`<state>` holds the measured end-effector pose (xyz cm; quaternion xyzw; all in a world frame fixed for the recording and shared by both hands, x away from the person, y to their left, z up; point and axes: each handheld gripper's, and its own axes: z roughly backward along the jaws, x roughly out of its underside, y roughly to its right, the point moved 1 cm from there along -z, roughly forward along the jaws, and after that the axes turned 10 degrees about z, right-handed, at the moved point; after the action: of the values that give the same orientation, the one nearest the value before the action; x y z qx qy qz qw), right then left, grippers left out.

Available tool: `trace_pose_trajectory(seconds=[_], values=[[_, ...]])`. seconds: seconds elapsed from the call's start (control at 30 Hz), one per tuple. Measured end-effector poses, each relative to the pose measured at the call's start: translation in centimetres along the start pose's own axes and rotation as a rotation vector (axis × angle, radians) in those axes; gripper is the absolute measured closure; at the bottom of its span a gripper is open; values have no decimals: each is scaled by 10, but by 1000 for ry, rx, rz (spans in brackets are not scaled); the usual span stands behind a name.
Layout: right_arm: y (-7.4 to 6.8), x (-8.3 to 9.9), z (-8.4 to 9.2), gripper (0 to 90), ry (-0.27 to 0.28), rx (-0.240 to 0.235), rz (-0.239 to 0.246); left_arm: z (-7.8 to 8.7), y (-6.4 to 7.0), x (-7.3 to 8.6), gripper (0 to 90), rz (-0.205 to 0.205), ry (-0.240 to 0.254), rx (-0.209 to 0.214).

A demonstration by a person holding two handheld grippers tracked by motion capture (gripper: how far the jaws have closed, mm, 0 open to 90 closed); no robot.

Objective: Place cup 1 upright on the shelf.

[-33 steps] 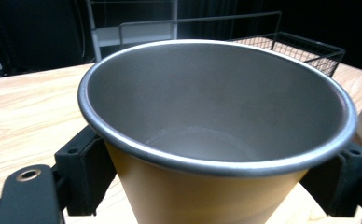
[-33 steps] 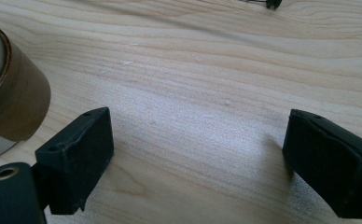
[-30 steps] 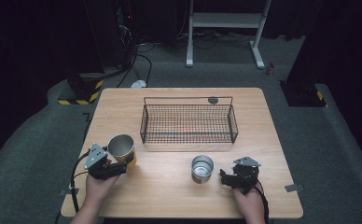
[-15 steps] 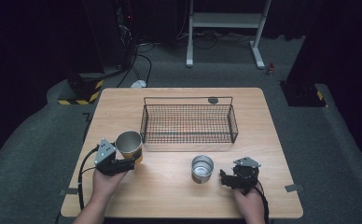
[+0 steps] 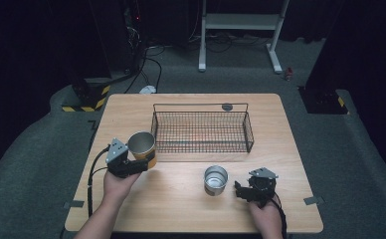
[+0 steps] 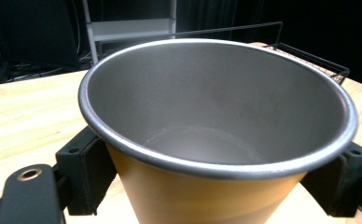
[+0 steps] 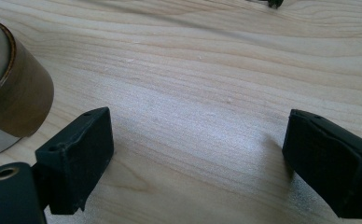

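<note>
At the near right of the table (image 5: 290, 209), the right gripper (image 5: 240, 191) rests low on the wood with its jaws apart and nothing between them; in the right gripper view bare grain lies between the two black pads. Just to its left stands a small steel cup (image 5: 216, 179), upright and open, untouched; the gripper faces it, which suggests it is placed ready for that cup. At the near left, the left gripper (image 5: 144, 166) is clamped on a yellow cup (image 5: 142, 148) with a steel lining. The left gripper view shows a jaw pressed against each side of the yellow wall below the rim, a hold across the body that keeps the mouth upward and level. In the high view this cup sits just beside the near left corner of the wire basket (image 5: 201, 130), clear of it; whether it is lifted off the table I cannot tell for certain. The basket lies farther back at mid-table, open-topped, a likely destination for both cups.
</note>
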<state>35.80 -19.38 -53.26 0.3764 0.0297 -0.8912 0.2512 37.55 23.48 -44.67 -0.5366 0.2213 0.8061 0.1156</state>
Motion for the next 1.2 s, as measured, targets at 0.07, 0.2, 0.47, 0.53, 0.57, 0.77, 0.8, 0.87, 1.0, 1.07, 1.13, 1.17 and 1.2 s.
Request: trace_pose_trajectory(seconds=[0.07, 0.2, 0.47, 0.53, 0.57, 0.77, 0.8, 0.87, 1.0, 1.07, 1.13, 1.17, 1.2], values=[[0, 0, 0, 87, 0, 0, 0, -2, 0, -3, 155, 1, 5, -7], [0, 0, 0, 87, 0, 0, 0, -6, 3, -8, 155, -10, -9, -19], [0, 0, 0, 87, 0, 0, 0, -19, 7, -22, 155, -2, -24, 2], [0, 0, 0, 87, -2, 0, 0, -22, 8, -25, 155, -9, -28, 1], [0, 0, 0, 87, -2, 0, 0, -24, 9, -26, 155, -10, -28, 2], [0, 0, 0, 87, 0, -1, 0, -34, 11, -33, 155, -11, -40, 4], [0, 0, 0, 87, 0, -1, 0, -34, 11, -33, 155, -11, -40, 4], [0, 0, 0, 87, 0, -1, 0, -38, 12, -36, 154, -9, -42, 2], [0, 0, 0, 87, -1, -1, 0, -44, 14, -40, 154, 13, -36, 13], [0, 0, 0, 87, -1, 0, 0, -48, 17, -43, 154, -2, -40, 8], [0, 0, 0, 87, 0, -1, 0, -55, 20, -47, 154, -5, -33, 8], [0, 0, 0, 87, 0, -1, 0, -55, 20, -47, 155, -5, -33, 8], [0, 0, 0, 87, 0, -1, 0, -58, 20, -48, 155, -6, -40, 4]])
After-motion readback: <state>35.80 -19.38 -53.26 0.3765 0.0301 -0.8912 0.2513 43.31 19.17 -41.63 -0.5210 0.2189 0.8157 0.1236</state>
